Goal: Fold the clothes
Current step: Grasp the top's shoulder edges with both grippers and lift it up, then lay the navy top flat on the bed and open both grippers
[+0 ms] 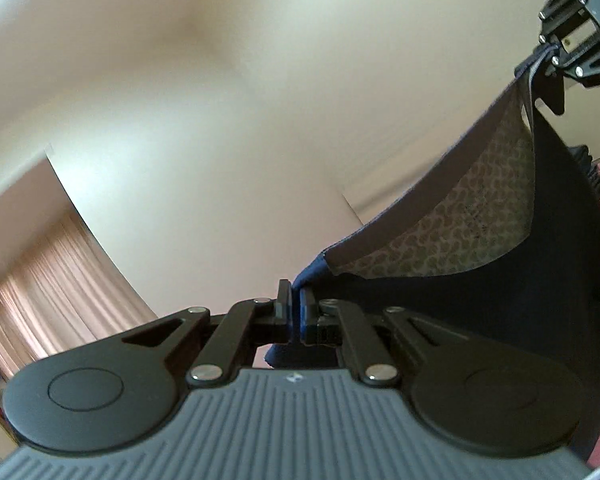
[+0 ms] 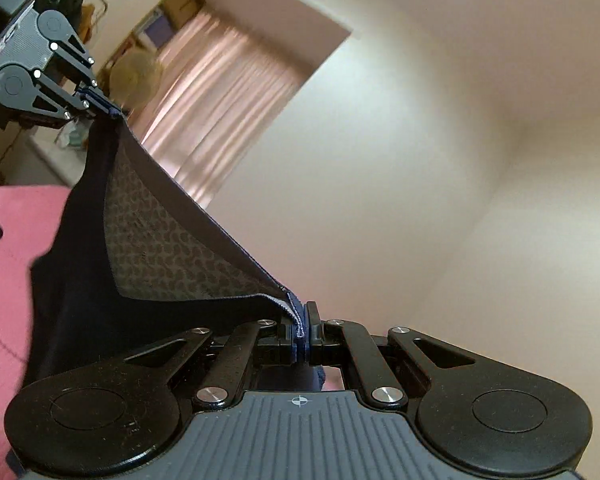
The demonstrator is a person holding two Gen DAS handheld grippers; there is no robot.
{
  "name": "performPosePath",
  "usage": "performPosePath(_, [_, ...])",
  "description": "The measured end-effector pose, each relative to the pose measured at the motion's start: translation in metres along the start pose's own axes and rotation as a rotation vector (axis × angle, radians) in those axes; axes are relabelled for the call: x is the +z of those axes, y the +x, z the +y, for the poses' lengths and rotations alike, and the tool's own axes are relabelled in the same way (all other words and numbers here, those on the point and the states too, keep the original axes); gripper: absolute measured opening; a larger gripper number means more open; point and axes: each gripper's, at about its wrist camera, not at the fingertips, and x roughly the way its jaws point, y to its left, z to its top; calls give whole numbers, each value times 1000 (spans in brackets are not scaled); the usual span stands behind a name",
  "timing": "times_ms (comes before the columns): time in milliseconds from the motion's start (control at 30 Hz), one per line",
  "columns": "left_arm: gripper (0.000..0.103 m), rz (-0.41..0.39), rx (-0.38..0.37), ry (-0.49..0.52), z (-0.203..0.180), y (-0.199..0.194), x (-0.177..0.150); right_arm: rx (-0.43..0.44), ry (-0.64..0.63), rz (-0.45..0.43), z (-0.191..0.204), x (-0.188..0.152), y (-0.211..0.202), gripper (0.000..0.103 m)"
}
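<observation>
Left gripper (image 1: 295, 312): fingers pinching garment (image 1: 480, 220) edge.
Right gripper (image 2: 301, 332): fingers pinching the other end.
Progress: garment lifted above pink bed (image 2: 4, 280); no fold made yet.

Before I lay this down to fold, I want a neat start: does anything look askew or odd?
Nothing stands out. The left gripper and right gripper each pinch the dark garment by its top edge, which spans between them above the pink surface.

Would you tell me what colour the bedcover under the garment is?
The bedcover is pink, clearest in the right wrist view, left of the hanging garment.
</observation>
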Motion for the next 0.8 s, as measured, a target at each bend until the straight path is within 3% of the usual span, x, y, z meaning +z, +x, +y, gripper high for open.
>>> performPosePath(133, [4,-56,48,-16,30,-21,32,-62,-14,-58,-15,38,-30,1])
performPosePath(267, [4,-60,72,-2,44,13,45,-67,-16,-76,-36,50,3,1])
performPosePath(433, [5,65,55,20,37,121,9,57,-2,-16,-38,1,153,2])
performPosePath(600, [13,300,68,9,-6,278,-90,239,-1,87,5,-75,346,2])
performPosePath(700, [43,522,49,-97,-45,347,-170,350,-36,243,53,-139,460,5])
performPosePath(767, [40,689,5,-194,-73,382,-226,413,-28,356,85,-185,501,41])
performPosePath(800, [40,746,-12,-233,-86,383,-248,437,-11,401,98,-206,512,84])
